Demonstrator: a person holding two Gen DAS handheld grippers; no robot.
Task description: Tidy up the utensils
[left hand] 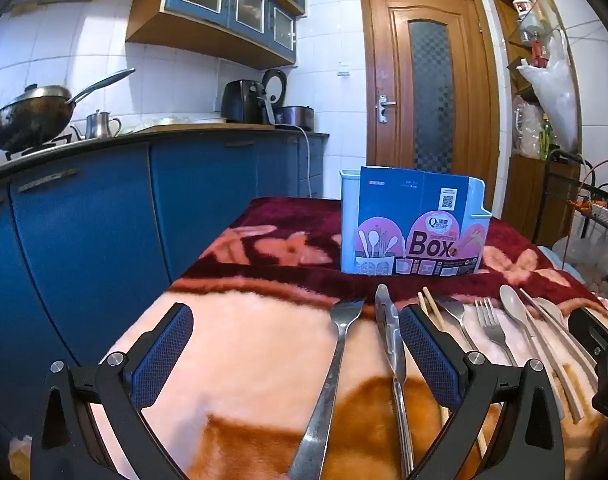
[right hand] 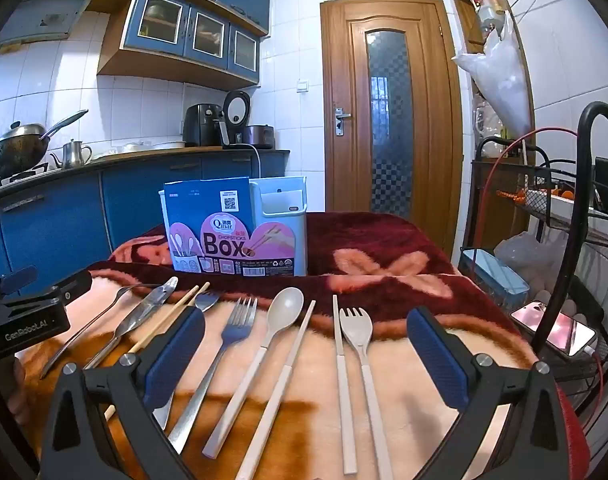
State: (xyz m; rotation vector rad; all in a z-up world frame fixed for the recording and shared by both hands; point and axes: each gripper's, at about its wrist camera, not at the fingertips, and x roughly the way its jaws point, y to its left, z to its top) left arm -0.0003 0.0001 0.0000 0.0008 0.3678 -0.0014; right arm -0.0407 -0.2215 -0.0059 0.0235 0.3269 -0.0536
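Observation:
Utensils lie in a row on a pink and maroon blanket [right hand: 404,400]. My left gripper [left hand: 296,356] is open just above it, with a steel fork [left hand: 338,344] and a steel knife [left hand: 390,336] lying between its fingers, untouched. Wooden chopsticks [left hand: 432,306] pass under its right finger. My right gripper [right hand: 306,358] is open over a steel fork [right hand: 228,344], a beige spoon [right hand: 278,320], two beige chopsticks [right hand: 292,364] and a beige fork [right hand: 360,340]. A light-blue utensil holder with a "Chopsticks Box" label [left hand: 412,224] stands upright behind the row. The left gripper [right hand: 44,282] shows at the left of the right wrist view.
Blue kitchen cabinets [left hand: 104,220] run along the left, with a wok [left hand: 28,116] and a kettle [left hand: 100,124] on the counter. A wooden door [right hand: 388,108] is behind. A black wire rack [right hand: 564,220] with a phone [right hand: 552,328] stands at the table's right edge.

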